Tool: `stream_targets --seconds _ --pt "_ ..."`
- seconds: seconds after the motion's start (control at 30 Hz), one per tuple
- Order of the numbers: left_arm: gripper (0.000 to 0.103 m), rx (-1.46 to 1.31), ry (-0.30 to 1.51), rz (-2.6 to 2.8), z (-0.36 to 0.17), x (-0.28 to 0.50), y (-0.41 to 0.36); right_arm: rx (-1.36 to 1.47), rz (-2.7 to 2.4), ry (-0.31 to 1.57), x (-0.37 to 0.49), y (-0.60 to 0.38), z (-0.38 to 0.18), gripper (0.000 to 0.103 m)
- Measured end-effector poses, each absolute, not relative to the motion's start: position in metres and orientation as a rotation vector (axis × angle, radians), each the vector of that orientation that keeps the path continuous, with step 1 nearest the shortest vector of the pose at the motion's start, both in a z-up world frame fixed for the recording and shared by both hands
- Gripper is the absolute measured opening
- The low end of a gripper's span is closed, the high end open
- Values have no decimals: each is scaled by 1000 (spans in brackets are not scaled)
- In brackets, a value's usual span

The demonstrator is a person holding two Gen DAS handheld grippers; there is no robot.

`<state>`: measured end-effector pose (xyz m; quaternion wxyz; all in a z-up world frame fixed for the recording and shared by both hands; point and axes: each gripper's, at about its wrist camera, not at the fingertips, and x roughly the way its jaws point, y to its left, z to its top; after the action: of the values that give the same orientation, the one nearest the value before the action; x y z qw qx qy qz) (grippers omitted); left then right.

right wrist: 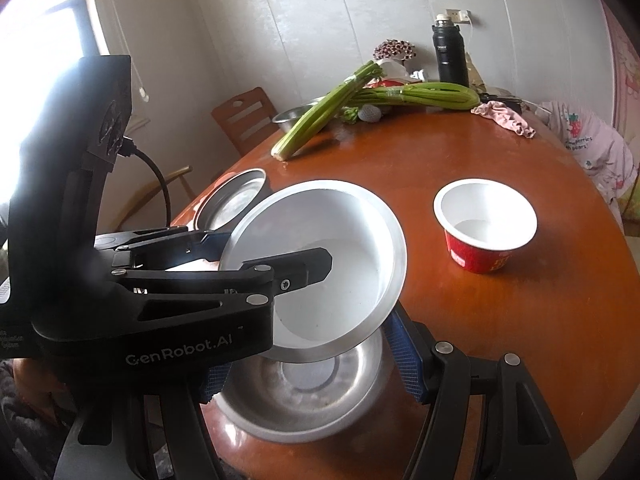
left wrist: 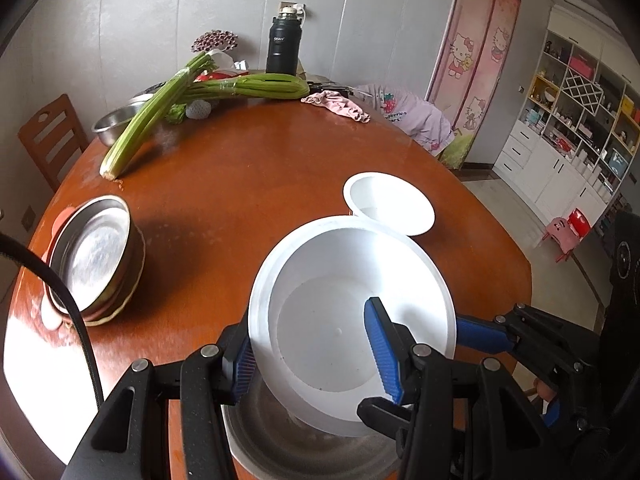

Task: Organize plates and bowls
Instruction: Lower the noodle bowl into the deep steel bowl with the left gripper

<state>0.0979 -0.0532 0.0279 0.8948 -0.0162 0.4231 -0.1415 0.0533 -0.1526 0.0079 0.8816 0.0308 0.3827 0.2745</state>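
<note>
While your left gripper (left wrist: pixel 316 354) pinches the white bowl's (left wrist: pixel 340 280) rim, one finger inside, one outside, that bowl tilts just above the steel bowl (left wrist: pixel 304 448) at the table's (left wrist: pixel 240 184) near edge. From the right wrist, your right gripper (right wrist: pixel 312 376) clamps the steel bowl (right wrist: pixel 304 408) directly underneath, so the white bowl (right wrist: pixel 344 240) nests straight down.

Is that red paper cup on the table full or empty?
Empty: the red cup stands upright, and its bare white bottom shows.
</note>
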Motion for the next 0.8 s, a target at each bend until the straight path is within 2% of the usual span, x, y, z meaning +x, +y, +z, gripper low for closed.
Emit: stream_targets --seconds 0.8 --pt "50 -52 905 -266 1 78 -43 22 615 854 30 -143 -10 71"
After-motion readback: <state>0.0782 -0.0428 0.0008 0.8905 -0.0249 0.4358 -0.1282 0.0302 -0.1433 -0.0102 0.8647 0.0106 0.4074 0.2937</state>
